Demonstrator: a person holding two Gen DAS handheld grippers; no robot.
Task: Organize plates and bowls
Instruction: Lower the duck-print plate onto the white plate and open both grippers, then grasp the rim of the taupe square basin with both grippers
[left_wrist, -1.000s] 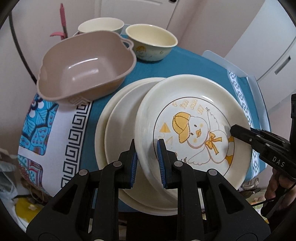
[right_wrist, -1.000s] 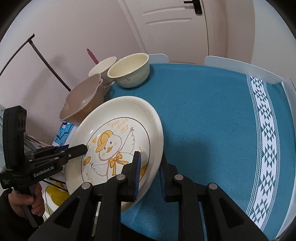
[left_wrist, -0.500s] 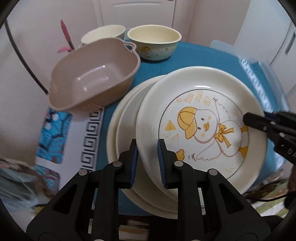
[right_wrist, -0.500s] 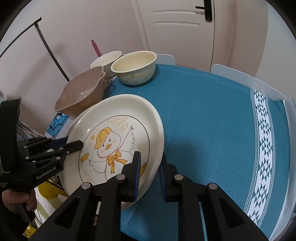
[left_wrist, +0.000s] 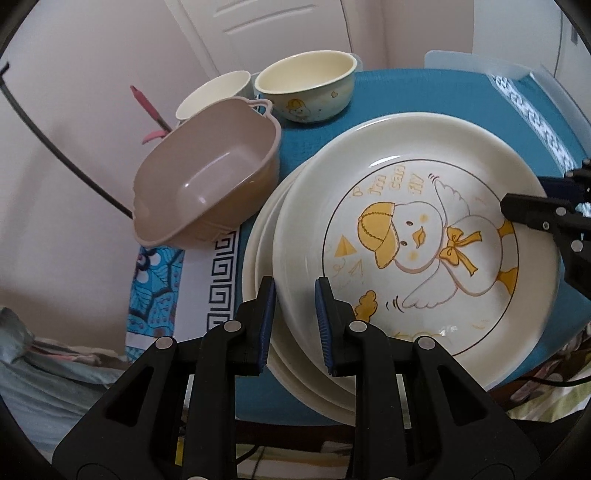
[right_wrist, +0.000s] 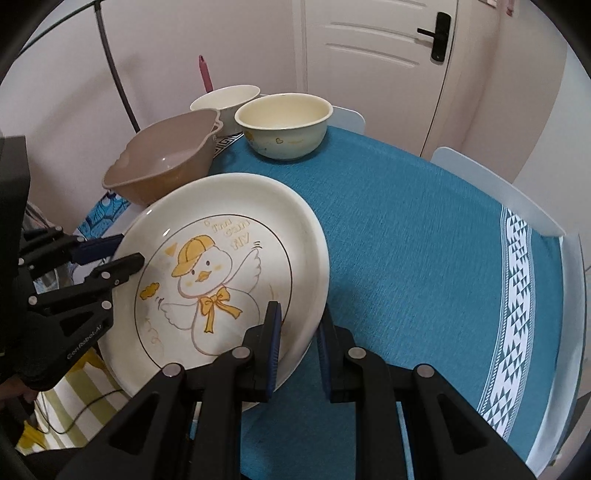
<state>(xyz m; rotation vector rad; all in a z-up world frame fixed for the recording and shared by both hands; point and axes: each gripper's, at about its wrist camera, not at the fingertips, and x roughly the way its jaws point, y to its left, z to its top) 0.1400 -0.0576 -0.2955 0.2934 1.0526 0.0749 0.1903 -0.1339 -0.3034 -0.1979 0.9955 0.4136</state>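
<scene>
A cream plate with a yellow duck drawing is held over a stack of plain cream plates. My left gripper is shut on the plate's near rim. My right gripper is shut on the opposite rim; it shows in the left wrist view. A beige square bowl sits left of the plates. A cream bowl with a duck print and a white bowl stand behind it.
The table has a teal cloth with a white patterned band. A patterned mat lies under the beige bowl. A white door and pink walls stand behind. White chair backs line the far table edge.
The duck plate has shifted a little left, further over the stack, and sits flatter. Both grippers have kept their hold on its rim.
</scene>
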